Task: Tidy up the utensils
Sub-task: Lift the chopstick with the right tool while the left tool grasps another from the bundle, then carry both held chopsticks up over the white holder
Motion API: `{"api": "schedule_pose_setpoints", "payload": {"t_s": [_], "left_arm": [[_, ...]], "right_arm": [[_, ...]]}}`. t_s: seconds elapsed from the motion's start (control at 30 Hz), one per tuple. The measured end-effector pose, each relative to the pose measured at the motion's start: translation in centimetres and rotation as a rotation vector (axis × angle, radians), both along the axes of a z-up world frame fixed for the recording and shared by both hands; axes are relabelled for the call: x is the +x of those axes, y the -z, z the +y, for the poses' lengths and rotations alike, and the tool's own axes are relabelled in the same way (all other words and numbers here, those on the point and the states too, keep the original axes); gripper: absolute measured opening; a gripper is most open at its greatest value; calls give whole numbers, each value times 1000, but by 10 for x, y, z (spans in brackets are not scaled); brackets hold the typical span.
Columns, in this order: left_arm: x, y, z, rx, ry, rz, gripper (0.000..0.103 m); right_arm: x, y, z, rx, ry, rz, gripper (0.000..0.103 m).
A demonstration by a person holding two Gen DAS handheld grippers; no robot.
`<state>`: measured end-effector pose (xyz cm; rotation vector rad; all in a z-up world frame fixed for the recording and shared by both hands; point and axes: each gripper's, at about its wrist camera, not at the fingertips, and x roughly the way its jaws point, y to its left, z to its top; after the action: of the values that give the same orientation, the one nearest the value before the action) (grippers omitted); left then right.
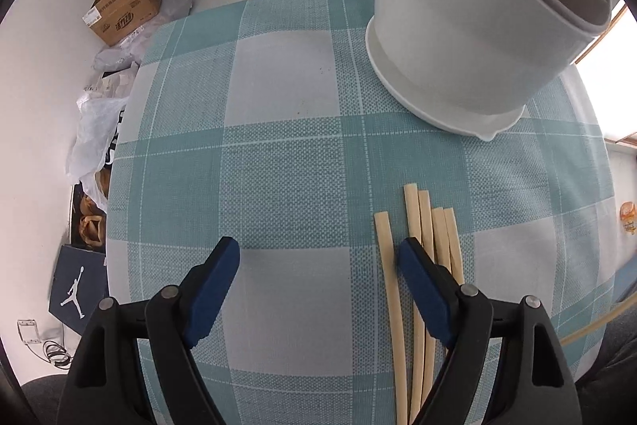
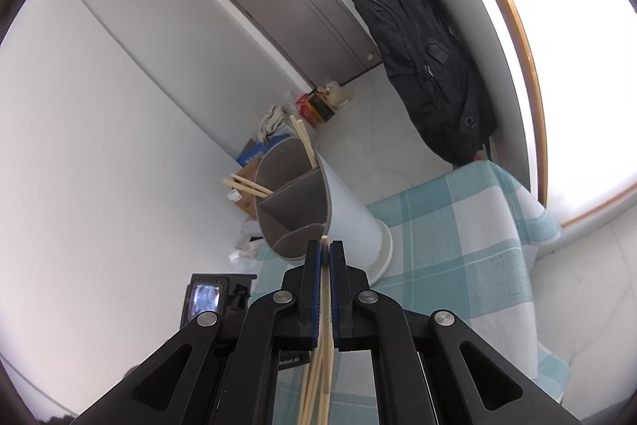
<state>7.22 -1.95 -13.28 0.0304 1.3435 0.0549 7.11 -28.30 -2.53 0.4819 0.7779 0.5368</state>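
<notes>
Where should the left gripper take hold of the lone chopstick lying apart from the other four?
Grip the lone chopstick mid-shaft, from straight above, jaws across its width. It lies flat on the tablecloth, a narrow gap from the bundle. The left gripper is open but sits beside it, so probably shift toward the chopsticks first.

Table: five chopsticks (image 1: 414, 226); one holder (image 1: 469, 26); two tongs (image 1: 318, 265).

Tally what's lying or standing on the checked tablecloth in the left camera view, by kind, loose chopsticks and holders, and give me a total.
Loose chopsticks: 5
White utensil holder: 1
Total: 6
</notes>
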Motion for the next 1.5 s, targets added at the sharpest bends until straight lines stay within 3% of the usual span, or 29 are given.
{"api": "schedule_pose_setpoints", "payload": {"t_s": [0.03, 0.07, 0.13, 0.2, 0.33, 0.57, 0.8, 0.93, 1.1, 1.5], "left_arm": [[0, -1, 0, -24, 5, -4, 65], [0, -2, -1, -61, 11, -4, 50], [-1, -4, -3, -66, 26, -12, 39], [-2, -6, -10, -75, 76, -22, 21], [-3, -6, -9, -97, 77, -42, 5], [-7, -16, 2, -161, 36, -119, 3], [-38, -71, 16, -209, -4, -390, 3], [-57, -95, 22, -226, -5, -491, 3], [-56, -105, 24, -251, 12, -534, 3], [-60, -126, 24, -271, 96, -531, 2]], "right_arm": [[0, 0, -1, 2, 2, 1, 4], [0, 0, -2, 6, 2, 3, 3], [1, 1, -4, 12, 5, 8, 4], [1, 0, -6, 17, 8, 9, 4], [1, 0, -7, 19, 8, 9, 4], [-3, -3, -6, 10, 13, -16, 4], [-9, -7, 0, -19, -3, -62, 4], [-14, -10, 10, -51, -29, -99, 4], [-23, -13, 28, -101, -60, -142, 3], [-32, -30, 60, -168, -92, -204, 3]]}}
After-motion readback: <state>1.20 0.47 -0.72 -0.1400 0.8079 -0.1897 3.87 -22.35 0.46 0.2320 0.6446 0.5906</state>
